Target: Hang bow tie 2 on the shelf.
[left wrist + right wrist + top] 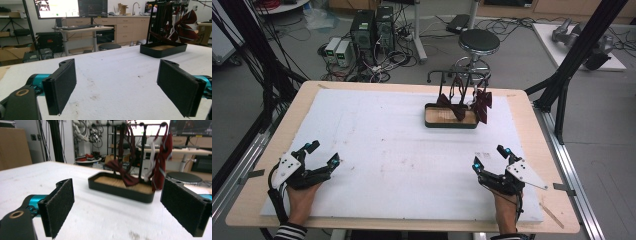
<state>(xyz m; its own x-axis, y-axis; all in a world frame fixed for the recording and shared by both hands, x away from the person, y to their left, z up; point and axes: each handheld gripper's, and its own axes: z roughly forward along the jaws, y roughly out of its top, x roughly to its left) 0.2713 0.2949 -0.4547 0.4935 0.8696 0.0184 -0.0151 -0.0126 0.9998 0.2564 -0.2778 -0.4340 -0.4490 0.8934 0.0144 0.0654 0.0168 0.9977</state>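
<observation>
A black rack with a tray base stands at the far middle-right of the white mat. Dark red bow ties hang from its bar, one drooping into the tray. The rack's tray sits far right in the left gripper view, and the tray lies straight ahead in the right gripper view, with a bow tie and a striped red tie. My left gripper rests open near the front left. My right gripper rests open near the front right. Both hold nothing.
The wooden table's edge frames the mat. Black frame posts rise at the right. A stool and computer towers stand on the floor behind. A desk with monitors appears far off in the left gripper view.
</observation>
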